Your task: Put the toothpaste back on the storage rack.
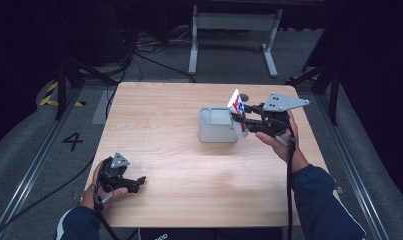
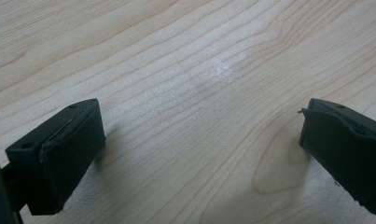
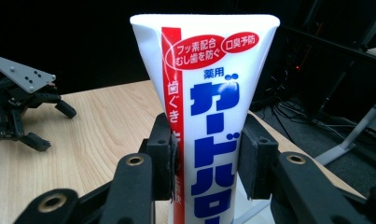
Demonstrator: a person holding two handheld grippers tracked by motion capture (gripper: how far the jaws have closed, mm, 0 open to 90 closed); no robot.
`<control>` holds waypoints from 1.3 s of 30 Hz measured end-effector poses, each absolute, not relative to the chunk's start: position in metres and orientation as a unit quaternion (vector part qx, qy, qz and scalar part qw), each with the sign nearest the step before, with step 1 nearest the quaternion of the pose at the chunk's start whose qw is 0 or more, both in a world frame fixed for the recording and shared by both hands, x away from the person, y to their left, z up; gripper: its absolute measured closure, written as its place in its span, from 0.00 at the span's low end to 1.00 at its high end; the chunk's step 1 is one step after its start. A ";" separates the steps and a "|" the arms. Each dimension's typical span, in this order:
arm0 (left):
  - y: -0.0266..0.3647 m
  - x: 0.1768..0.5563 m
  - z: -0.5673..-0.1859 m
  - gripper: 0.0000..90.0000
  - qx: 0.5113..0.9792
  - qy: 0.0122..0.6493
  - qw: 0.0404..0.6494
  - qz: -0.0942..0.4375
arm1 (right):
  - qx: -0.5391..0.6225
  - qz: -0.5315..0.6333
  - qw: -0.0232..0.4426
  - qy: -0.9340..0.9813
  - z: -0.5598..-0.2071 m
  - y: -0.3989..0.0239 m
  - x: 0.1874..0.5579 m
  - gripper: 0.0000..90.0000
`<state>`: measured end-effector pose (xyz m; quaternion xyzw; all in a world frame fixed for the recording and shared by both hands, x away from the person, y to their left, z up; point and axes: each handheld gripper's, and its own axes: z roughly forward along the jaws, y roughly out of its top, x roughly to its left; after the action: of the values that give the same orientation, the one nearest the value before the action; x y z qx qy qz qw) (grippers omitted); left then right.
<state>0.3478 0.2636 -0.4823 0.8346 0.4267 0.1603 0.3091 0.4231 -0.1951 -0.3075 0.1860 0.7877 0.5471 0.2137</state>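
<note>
A white toothpaste tube (image 1: pixel 238 112) with blue and red Japanese print stands tilted at the right rim of a grey rectangular box (image 1: pixel 217 126). My right gripper (image 1: pixel 245 120) is shut on the tube; in the right gripper view the tube (image 3: pixel 212 116) rises between the two black pads (image 3: pixel 163 158), crimped end up. My left gripper (image 1: pixel 137 183) rests low over the table's near left corner. Its jaws stand wide apart over bare wood in the left gripper view (image 2: pixel 197 154), with nothing between them.
The wooden table (image 1: pixel 179 170) stands on a grey floor with cables and a white frame (image 1: pixel 234 30) behind it. The left gripper shows far off at the left of the right gripper view (image 3: pixel 22 102).
</note>
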 end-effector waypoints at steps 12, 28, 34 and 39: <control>0.264 0.348 -0.482 0.01 0.835 0.427 0.309 0.160 | 0.184 0.548 0.218 0.786 -0.300 -0.183 0.436 0.70; 0.263 0.348 -0.482 0.01 0.834 0.428 0.310 0.159 | 0.197 0.548 0.221 0.782 -0.300 -0.162 0.459 0.70; 0.263 0.348 -0.482 0.01 0.834 0.428 0.310 0.159 | 0.208 0.541 0.221 0.784 -0.305 -0.156 0.469 0.70; 0.263 0.348 -0.482 0.01 0.834 0.428 0.310 0.160 | 0.213 0.529 0.221 0.791 -0.313 -0.150 0.477 0.70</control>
<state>0.3478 0.2635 -0.4824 0.8339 0.4277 0.1600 0.3098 0.4772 -0.1503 -0.3134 0.2131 0.7915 0.5286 0.2207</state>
